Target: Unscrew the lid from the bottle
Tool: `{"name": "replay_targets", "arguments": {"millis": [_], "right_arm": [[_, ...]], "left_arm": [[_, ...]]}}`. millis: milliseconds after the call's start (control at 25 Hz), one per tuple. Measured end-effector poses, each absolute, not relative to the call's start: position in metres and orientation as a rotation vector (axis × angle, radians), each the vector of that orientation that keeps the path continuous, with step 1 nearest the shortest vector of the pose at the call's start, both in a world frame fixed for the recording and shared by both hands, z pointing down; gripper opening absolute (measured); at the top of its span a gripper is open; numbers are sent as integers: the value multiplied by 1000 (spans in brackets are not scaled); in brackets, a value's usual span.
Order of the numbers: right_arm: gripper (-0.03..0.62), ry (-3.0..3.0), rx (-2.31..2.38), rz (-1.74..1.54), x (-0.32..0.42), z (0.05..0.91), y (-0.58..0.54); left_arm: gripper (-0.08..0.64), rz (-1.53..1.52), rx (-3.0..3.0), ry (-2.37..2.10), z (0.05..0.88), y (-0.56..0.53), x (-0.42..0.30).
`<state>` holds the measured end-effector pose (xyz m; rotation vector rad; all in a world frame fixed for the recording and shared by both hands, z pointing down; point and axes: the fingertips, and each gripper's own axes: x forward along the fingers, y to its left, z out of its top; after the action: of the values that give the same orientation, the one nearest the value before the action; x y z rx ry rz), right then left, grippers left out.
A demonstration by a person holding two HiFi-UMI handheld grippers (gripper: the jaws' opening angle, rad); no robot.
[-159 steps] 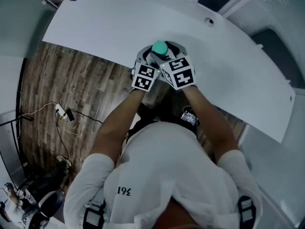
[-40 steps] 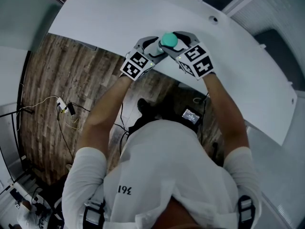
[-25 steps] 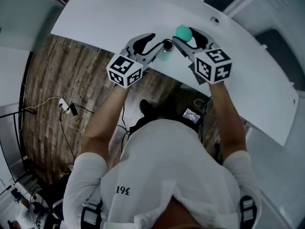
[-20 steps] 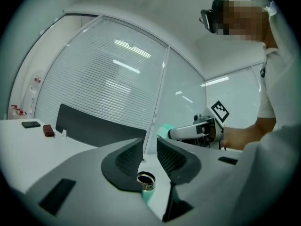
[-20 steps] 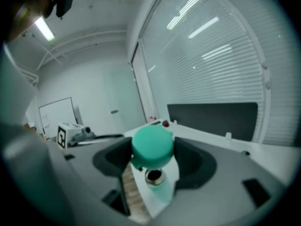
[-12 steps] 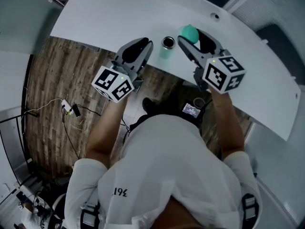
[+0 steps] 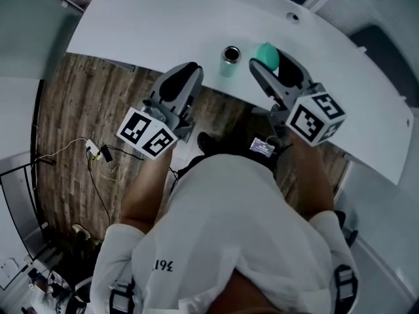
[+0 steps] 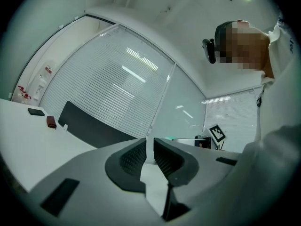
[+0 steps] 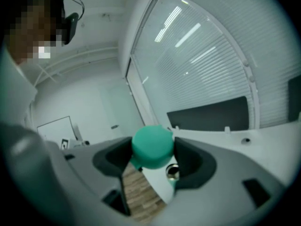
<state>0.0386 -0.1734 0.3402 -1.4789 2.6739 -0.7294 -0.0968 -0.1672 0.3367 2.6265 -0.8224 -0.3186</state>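
Bottle on table edge, lid just right of it

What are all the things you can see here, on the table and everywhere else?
table: one, white, in front of the person
bottle: one, pale green, upright near the table's edge, mouth open
lid: one, teal, off the bottle, to its right
small black thing: one, black, far end of the table
small red thing: one, red, near the black thing
floor: one, brown wood, below the table
cables: a few, white and black, on the floor
left gripper: one, grey, left of the bottle, jaws just been closing, nothing between them
right gripper: one, grey, shut on the lid
shirt: one, white, on the person
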Motion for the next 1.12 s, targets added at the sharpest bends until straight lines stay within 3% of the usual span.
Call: {"name": "replay_targets", "arguments": {"millis": [1120], "right_arm": [[293,2572,-1439,-835,36,352,-78]], "left_arm": [[64,-305,2529,-723,352,-56,-113]]}}
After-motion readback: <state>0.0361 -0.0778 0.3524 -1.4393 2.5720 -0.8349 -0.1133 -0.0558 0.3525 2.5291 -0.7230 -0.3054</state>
